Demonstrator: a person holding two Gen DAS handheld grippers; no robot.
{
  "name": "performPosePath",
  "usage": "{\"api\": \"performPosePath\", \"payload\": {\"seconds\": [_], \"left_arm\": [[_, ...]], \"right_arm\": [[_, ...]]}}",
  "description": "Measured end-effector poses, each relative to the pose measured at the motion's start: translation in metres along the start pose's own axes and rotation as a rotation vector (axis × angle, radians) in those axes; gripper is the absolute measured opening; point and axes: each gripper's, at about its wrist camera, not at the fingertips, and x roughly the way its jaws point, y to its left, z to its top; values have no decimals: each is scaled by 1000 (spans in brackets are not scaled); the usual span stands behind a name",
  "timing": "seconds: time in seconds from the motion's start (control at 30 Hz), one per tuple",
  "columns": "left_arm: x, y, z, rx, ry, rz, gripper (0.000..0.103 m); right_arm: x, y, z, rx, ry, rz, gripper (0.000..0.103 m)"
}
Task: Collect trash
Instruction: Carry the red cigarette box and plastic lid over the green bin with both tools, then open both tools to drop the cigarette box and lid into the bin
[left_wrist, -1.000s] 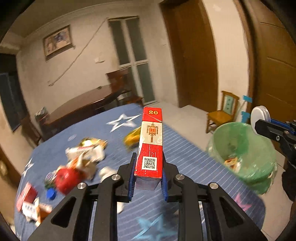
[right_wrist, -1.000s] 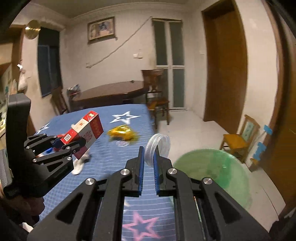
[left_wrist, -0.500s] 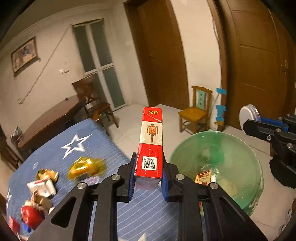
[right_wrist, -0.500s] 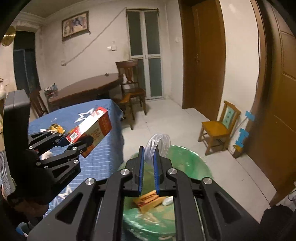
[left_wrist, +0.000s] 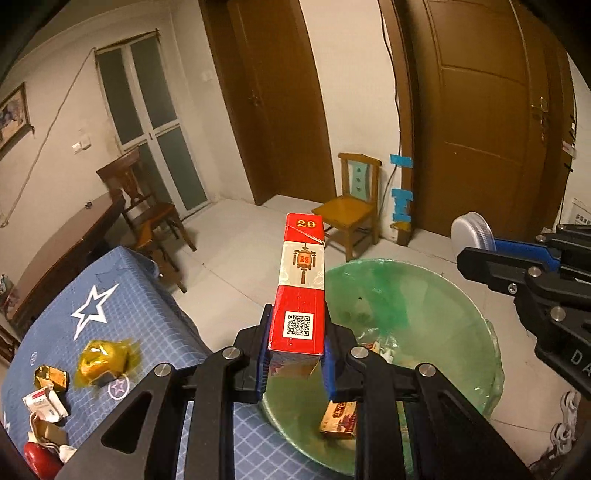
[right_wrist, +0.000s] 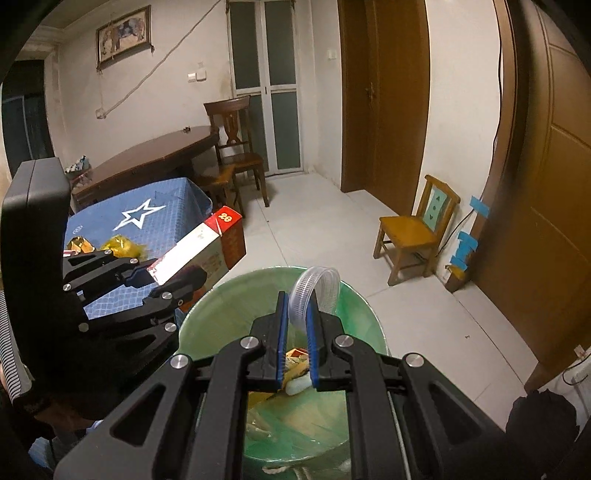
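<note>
Two clamped finds: glossy rectangular carton (left_wrist: 300, 291), ribbed clear lid (right_wrist: 318, 291).

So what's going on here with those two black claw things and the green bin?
A person is clearing rubbish off a table with a handheld gripper in each hand. The left gripper is clamped on a tall red and white carton, the right gripper on a clear plastic lid. Both are held over the green-lined trash bin, nothing dropped yet. More wrappers, such as a yellow one, lie on the blue star tablecloth.
</note>
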Motion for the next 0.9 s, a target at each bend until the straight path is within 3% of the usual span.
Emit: {"api": "performPosePath", "payload": {"seconds": [0.8,0.87,0.9], "left_arm": [[23,5,-13,14,38,-3,24],[25,6,-14,19,42,-5,25],[28,8,-14,20,50,0,30]], "right_arm": [[24,-5,9,-9,47,22,8],[25,-5,10,-6,42,19,8],[26,-5,11,-7,42,15,9]]}}
